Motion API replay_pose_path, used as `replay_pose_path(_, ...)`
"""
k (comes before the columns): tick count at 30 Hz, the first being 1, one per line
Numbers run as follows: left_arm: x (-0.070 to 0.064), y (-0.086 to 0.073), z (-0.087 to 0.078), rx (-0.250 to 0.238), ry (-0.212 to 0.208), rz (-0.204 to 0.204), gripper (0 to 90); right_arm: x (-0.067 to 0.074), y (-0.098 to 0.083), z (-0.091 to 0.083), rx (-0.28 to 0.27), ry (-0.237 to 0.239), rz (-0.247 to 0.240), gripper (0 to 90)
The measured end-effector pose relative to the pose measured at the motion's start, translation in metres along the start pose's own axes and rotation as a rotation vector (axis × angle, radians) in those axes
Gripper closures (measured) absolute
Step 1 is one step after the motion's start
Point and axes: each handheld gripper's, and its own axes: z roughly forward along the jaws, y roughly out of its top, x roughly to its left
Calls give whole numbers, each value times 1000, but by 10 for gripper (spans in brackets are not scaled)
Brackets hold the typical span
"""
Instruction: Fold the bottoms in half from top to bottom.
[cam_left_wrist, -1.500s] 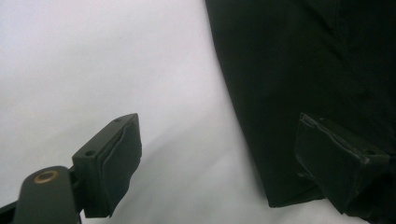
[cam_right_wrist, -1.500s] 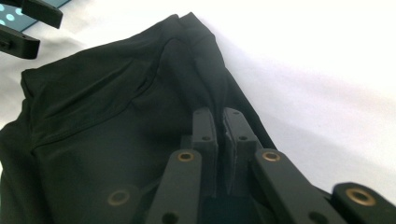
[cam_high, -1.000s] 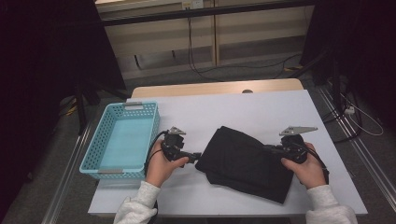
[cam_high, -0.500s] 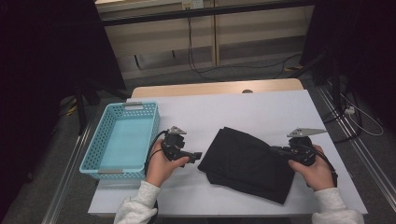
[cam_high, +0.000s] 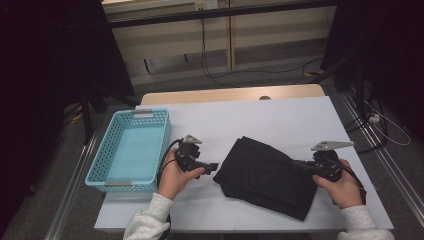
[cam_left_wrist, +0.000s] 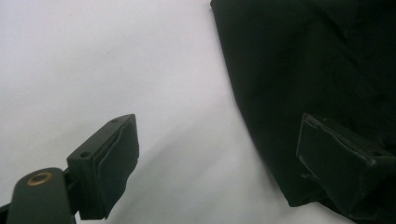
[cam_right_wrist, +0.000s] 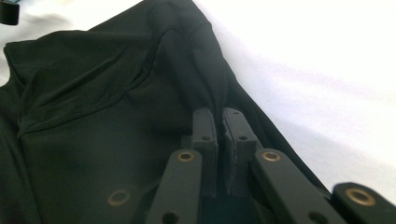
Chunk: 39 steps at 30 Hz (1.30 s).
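Far left of the high view: turquoise plastic basket (cam_high: 132, 150), empty, long side parallel to the white table's (cam_high: 280, 115) left edge, near short wall almost touching the left hand (cam_high: 175, 179). Probably parked there as the drop-off for the cloth, out of the working lane.

Left of centre: left gripper (cam_high: 212, 165) held level, tips pointing right toward the garment's nearest corner, just beside it. In the left gripper view, jaws spread wide, one pad over bare table at lower left, the other over the dark fabric at lower right; nothing pinched. Looks poised to take that corner.

Centre to lower right: folded black garment (cam_high: 270, 177) lying flat as a skewed rectangle, one corner toward the left gripper, far corner near the table's front edge. Seams and a raised ridge of cloth visible across the upper half of the right gripper view (cam_right_wrist: 107, 93).

Right: right gripper (cam_high: 300, 164) pointing left onto the garment's right edge, jaws clamped together on a pinched fold (cam_right_wrist: 219, 100), likely to lift or steady that side.

Room: broad bare table above the garment in the high view and an open strip between basket and cloth; little margin at the front edge, so safer to draw the cloth upward in frame or left.
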Motion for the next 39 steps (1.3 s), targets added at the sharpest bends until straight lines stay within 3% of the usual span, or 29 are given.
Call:
replay_pose_path(24,-5,0,-2,-13,-8,8,129,-5,-8,-12,5,-5,20,849)
replay_pose_path(39,-6,-2,-2,-12,-8,5,130,-5,-9,-7,28,-11,11,849)
